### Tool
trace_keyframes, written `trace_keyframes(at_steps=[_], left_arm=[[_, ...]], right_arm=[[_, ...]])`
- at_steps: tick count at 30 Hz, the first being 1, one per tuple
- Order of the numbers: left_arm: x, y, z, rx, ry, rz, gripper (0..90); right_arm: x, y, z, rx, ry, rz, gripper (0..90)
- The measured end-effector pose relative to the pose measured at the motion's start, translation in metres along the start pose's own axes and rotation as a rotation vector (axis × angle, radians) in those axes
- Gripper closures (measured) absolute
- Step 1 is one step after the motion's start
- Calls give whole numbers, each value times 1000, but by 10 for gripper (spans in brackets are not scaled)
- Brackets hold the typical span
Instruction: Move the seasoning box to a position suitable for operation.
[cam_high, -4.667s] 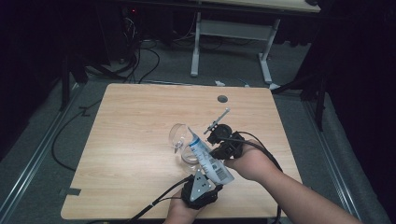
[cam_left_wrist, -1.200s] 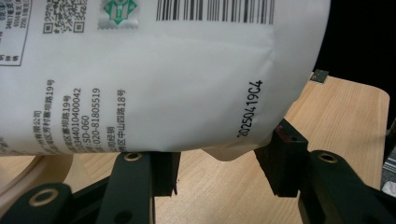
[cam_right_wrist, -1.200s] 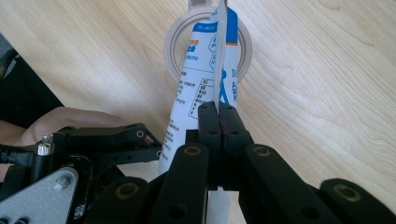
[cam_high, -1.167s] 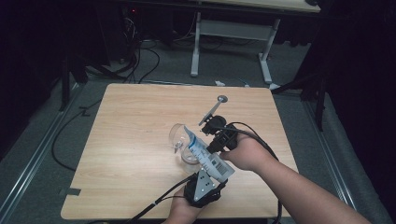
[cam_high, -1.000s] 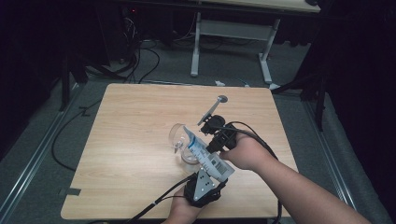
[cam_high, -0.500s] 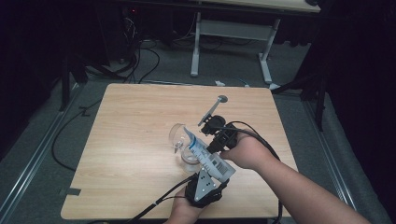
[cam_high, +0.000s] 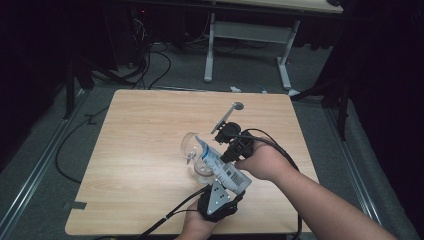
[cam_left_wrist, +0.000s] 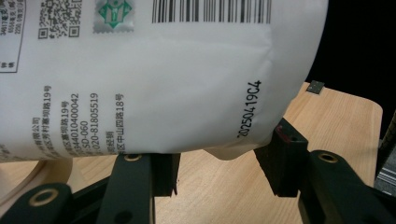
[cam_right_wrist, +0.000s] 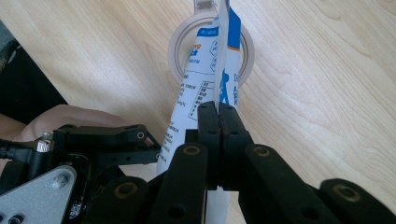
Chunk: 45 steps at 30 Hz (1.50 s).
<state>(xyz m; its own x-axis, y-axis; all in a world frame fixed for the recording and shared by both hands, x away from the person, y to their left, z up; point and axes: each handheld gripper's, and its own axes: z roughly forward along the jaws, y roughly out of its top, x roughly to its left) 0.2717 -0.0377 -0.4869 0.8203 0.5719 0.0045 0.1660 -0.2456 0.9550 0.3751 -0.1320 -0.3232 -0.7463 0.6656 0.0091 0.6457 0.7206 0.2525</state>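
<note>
Together, the two grippers are holding a white and blue printed plastic pouch (cam_high: 222, 166) tilted over a clear glass bowl (cam_high: 196, 155) on the light wooden table (cam_high: 140, 130). Left gripper (cam_left_wrist: 219, 168) is clamping the pouch's fat bottom end, its jaws partly spread around it. Right gripper (cam_right_wrist: 218, 116) is pinching the pouch's flat side seam, jaws pressed together. Pouch's upper end is reaching over the bowl's rim.
</note>
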Motion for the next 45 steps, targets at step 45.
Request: trace_keyframes(at_steps=[45], left_arm=[[2,1,-1,-7,-2,-10,538]], right_arm=[[1,5,1,7,6,-17,894]])
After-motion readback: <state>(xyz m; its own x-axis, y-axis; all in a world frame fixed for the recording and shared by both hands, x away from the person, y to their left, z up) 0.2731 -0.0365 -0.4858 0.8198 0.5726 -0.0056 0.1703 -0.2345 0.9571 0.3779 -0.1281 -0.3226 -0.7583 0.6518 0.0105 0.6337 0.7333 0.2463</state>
